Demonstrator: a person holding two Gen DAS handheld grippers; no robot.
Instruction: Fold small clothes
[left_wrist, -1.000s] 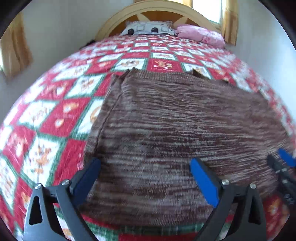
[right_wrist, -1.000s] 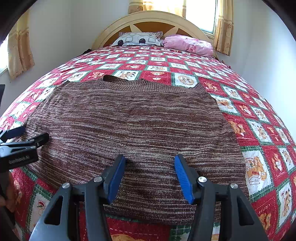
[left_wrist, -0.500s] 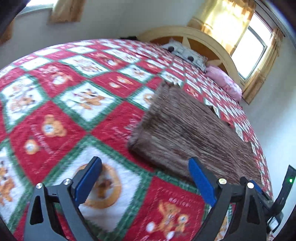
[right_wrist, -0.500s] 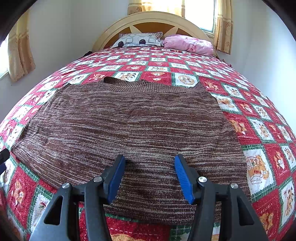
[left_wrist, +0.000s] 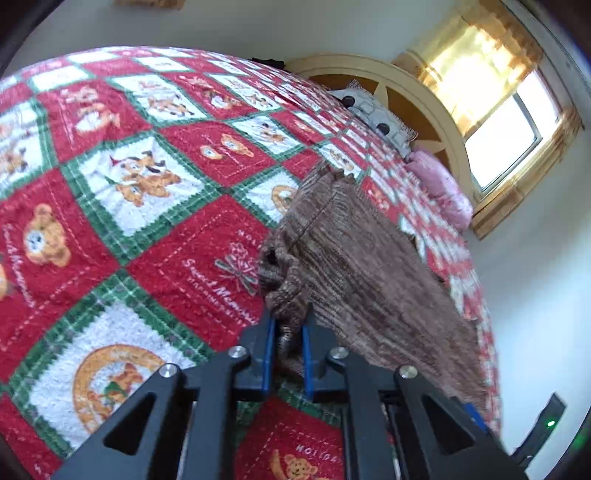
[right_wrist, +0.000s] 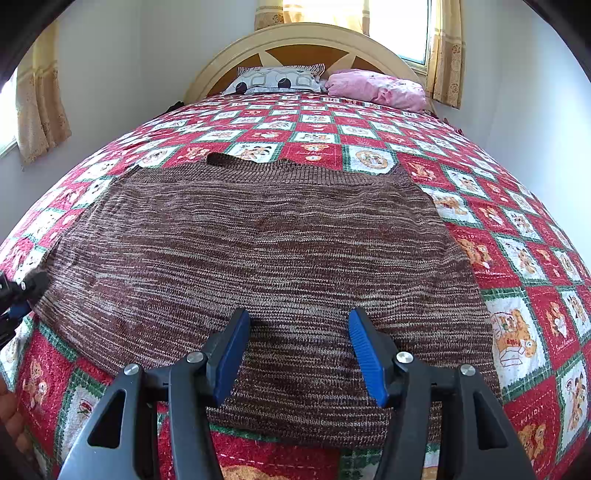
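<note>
Sweater lay flat on bed quilt | left gripper clenched on sweater's bunched corner | right gripper released, above near hem

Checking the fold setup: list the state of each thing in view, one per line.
left gripper: shut on the sweater's corner
right gripper: open, over the sweater's near hem
brown knit sweater: spread flat on the quilt, left corner bunched
quilt: spread over the bed
pink pillow: lying by the headboard
</note>
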